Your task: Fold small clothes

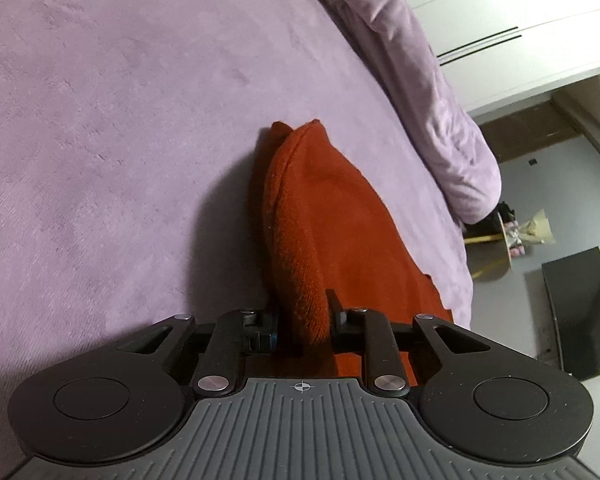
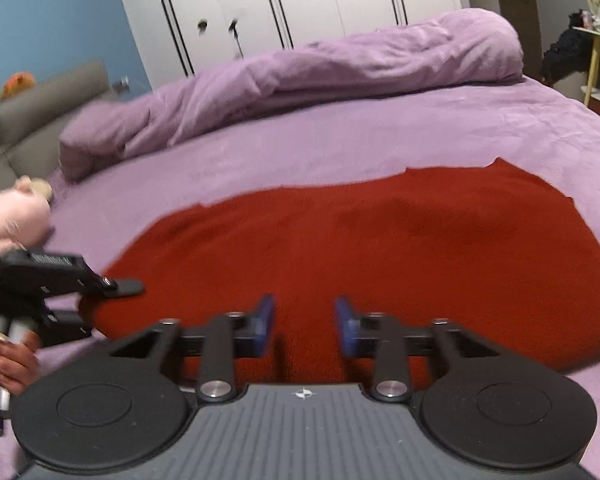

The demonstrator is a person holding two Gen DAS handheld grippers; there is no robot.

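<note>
The right tool (image 2: 305,320) has blue fingertips (image 2: 265,312), black linkage arms and silver screws.

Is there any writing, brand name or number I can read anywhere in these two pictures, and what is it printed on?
No text can be read in either view.
Left gripper: a small label on its black body, seen from the right wrist, is too blurred to read.
Gripper bases: each carries only a crosshair mark, a symbol, not letters.
Red cloth, purple bedcover, white wardrobe: no print visible.
</note>
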